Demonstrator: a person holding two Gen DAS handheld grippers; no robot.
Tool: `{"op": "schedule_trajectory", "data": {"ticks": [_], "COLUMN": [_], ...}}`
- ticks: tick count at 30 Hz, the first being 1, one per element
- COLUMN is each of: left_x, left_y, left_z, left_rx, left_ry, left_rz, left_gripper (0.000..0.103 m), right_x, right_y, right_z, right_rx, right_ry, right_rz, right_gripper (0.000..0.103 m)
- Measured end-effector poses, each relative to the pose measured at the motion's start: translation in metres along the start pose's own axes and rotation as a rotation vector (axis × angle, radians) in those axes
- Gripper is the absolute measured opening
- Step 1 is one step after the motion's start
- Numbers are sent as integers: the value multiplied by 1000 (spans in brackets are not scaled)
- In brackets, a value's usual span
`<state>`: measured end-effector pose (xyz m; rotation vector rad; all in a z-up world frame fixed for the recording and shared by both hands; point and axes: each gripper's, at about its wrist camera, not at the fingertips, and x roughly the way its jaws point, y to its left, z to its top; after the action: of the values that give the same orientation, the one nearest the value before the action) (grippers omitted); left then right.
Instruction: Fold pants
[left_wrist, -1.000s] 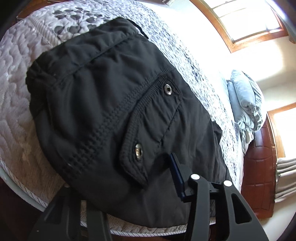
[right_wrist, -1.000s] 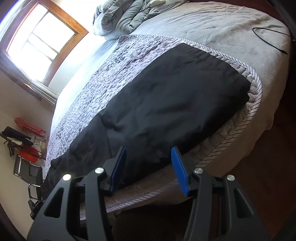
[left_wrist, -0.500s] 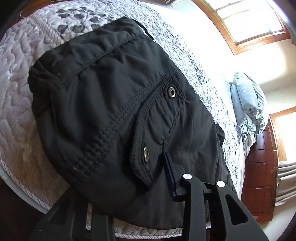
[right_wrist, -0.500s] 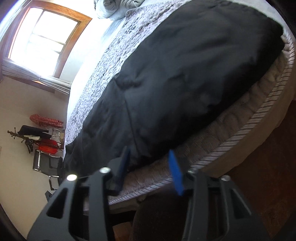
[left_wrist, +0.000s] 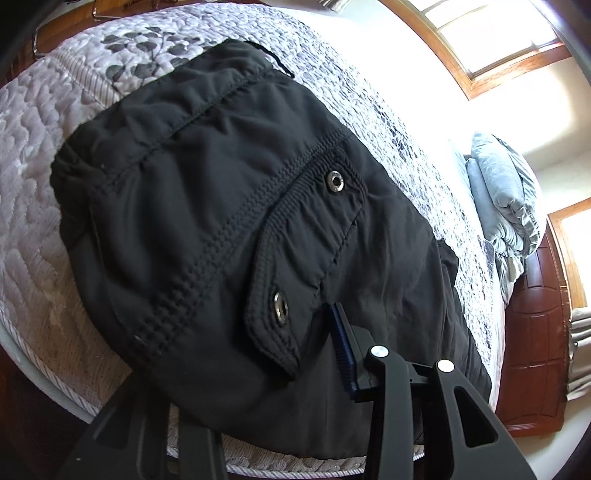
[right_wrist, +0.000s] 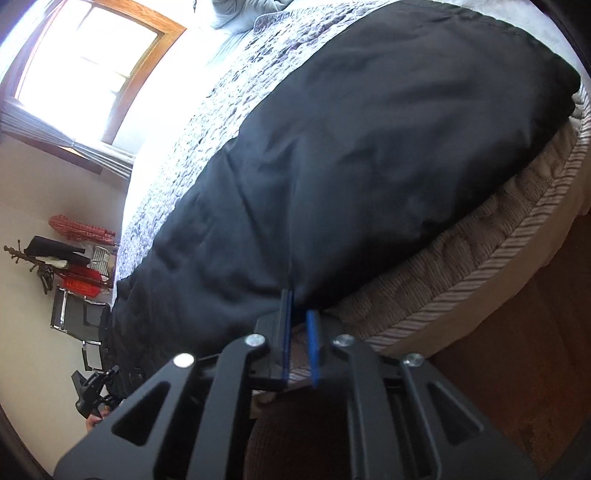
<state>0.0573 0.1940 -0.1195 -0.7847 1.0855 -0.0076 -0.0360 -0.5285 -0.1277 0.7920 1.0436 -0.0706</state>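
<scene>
Black pants (left_wrist: 229, 206) lie flat on a grey quilted bedspread (left_wrist: 33, 206), along the near edge of the bed. Left wrist view: waistband end toward the upper left, a flapped pocket (left_wrist: 306, 254) with two metal snaps (left_wrist: 335, 182) at centre. Left gripper (left_wrist: 295, 354) sits at the near hem; its right blue pad (left_wrist: 341, 347) lies on top of the cloth, the other finger is hidden under the fabric, so a fold of the pants sits between the jaws, which are easing apart; grip itself cannot be told. Folded grey bedding (left_wrist: 506, 206) and a wooden headboard (left_wrist: 535, 343) sit far right. Right wrist view: a window (right_wrist: 88, 55) and a coat rack (right_wrist: 44, 258) at left, then the pants' leg (right_wrist: 369, 147) spreading across the bedspread (right_wrist: 480, 266). Right gripper (right_wrist: 298, 332) is at the near hem edge, blue pads close together, a sliver of black cloth at their tips, jaws widening; whether the pads press on it is unclear.
</scene>
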Motion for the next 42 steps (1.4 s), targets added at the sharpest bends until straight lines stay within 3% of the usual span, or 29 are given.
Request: {"op": "schedule_trajectory", "data": {"ticks": [1, 4, 11, 16, 23, 27, 29, 32, 34, 36, 42], "left_x": [-1, -2, -7, -6, 2, 6, 8, 10, 9, 7, 2], "left_y": [0, 0, 13, 13, 4, 0, 0, -2, -1, 2, 16], "left_z": [0, -1, -11, -10, -6, -4, -3, -1, -1, 1, 8], "left_rx": [0, 5, -22, -32, -28, -28, -39, -65, -73, -82, -117], "left_ry": [2, 10, 23, 27, 37, 47, 50, 52, 46, 39, 46], "left_rz": [-1, 1, -13, -14, -13, -15, -19, -20, -29, -12, -79], "left_gripper": [39, 44, 52, 55, 70, 79, 80, 80, 77, 52, 29], "right_x": [-4, -25, -50, -39, -20, -25, -30, -40, -46, -50, -45], "right_y": [0, -3, -65, -86, -95, -89, -81, -61, -46, -34, -33], "right_z": [1, 5, 20, 35, 59, 66, 69, 75, 76, 77, 77], "right_rx": [-1, -6, 200, 284, 346, 298, 258, 170, 112, 72, 66], "right_ry": [-12, -63, -120, -135, -153, -185, -195, -231, -251, -259, -248], "right_rz": [-6, 2, -18, 9, 54, 76, 75, 56, 36, 4, -49], "right_gripper": [37, 39, 51, 52, 52, 20, 10, 7, 7, 7, 7]}}
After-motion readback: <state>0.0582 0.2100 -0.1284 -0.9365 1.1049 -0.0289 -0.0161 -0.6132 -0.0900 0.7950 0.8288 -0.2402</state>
